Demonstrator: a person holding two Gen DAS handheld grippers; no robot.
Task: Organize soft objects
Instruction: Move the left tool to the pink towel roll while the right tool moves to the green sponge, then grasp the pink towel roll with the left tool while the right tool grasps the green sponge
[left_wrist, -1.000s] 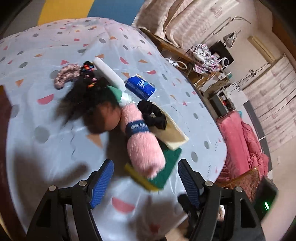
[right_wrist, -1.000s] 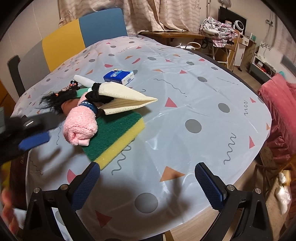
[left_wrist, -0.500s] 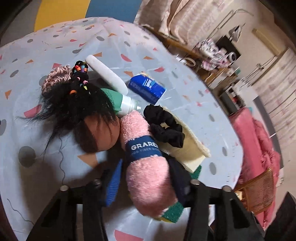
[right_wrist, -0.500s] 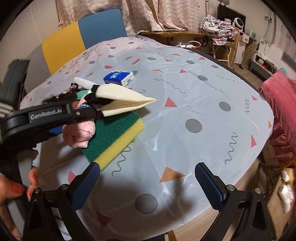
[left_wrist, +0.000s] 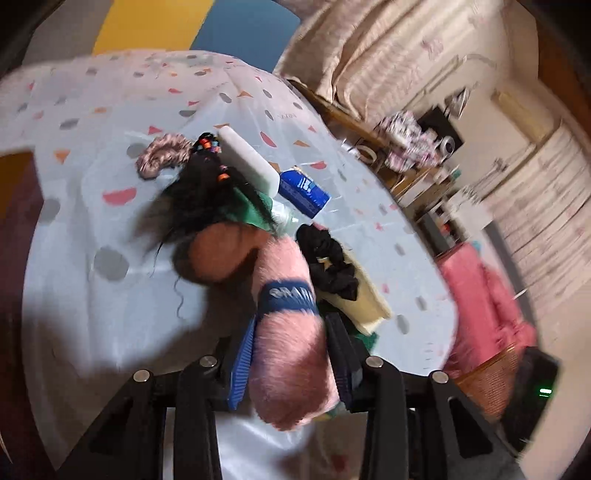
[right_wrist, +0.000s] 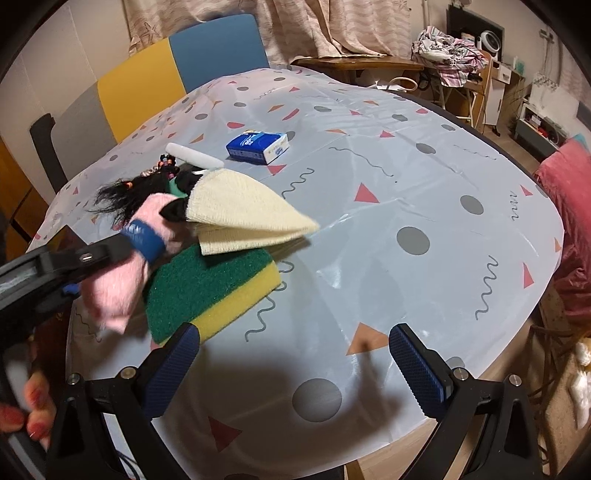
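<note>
Left wrist: left gripper (left_wrist: 290, 363) jaws have just been closing, pads now clamped on the pink rolled towel (left_wrist: 291, 343), near end of the pile on the table (left_wrist: 92, 325).
Right wrist: right gripper (right_wrist: 295, 363) wide open, nothing held, hovering near the sponge (right_wrist: 207, 291) and cream cloth (right_wrist: 243, 210). Advice: lift the towel straight up, slowly; black scrunchie (left_wrist: 328, 262) and doll (left_wrist: 218, 236) touch it and may drag.

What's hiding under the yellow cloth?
Under the cream-yellow cloth sits a green and yellow sponge, flat on the table. A black scrunchie lies on top of the cloth. Anything further beneath the cloth is covered.
</note>
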